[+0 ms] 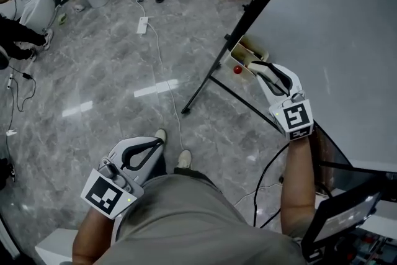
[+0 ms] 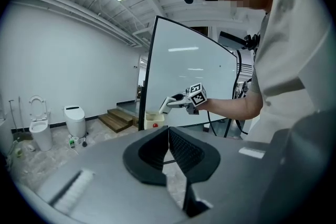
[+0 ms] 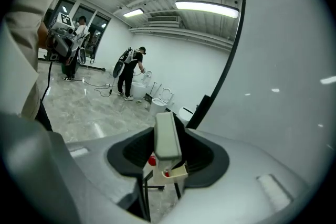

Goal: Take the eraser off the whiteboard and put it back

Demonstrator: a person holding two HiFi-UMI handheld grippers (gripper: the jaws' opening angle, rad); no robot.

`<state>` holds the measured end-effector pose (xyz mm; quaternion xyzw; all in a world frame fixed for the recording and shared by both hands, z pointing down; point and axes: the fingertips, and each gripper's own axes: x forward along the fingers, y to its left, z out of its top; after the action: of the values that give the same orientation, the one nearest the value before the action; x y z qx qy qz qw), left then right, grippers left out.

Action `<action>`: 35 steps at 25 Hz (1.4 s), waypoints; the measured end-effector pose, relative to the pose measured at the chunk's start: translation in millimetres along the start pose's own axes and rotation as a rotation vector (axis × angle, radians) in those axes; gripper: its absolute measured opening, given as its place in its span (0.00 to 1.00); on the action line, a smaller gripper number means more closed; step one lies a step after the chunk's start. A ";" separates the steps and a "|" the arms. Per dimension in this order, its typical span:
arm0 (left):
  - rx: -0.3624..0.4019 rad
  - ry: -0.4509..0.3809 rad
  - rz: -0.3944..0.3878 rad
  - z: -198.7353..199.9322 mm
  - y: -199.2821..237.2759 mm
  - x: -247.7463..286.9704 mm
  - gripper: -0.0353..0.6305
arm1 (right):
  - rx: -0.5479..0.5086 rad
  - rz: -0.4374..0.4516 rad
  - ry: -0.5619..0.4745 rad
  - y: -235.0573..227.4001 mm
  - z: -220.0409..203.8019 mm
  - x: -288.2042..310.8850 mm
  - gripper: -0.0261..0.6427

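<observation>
Eraser (image 3: pixel 167 136) off whiteboard (image 1: pixel 335 28): done. Right gripper (image 1: pixel 254 65) pinches it, board at its 2 o'clock. Left gripper (image 1: pixel 158 143) pressed together, empty. Left to do: put it back.

whiteboard (image 1: pixel 347 28): cut off past right gripper (image 1: pixel 263 68) | eraser (image 3: pixel 167 136): broad faces covered by jaw pads | red thing (image 3: pixel 152 160) beneath: too small to tell
</observation>
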<state>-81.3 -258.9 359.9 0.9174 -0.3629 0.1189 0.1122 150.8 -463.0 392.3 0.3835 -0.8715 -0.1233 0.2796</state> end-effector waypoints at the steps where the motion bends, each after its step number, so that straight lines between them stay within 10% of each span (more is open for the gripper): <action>1: 0.002 0.000 0.003 0.2 -1.3 -4.7 0.07 | 0.001 -0.004 -0.010 3.1 8.6 -4.3 0.29; 24: 0.079 -0.093 -0.170 -40.7 16.7 -195.4 0.07 | -0.052 -0.162 -0.081 224.2 198.9 -121.8 0.29; 35: 0.098 -0.080 -0.235 -48.6 14.5 -189.8 0.07 | -0.016 -0.201 -0.005 251.1 206.1 -153.7 0.28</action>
<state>-232.4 -133.7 350.7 0.9620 -0.2507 0.0859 0.0661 -35.3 -179.9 272.2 0.4664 -0.8284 -0.1589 0.2665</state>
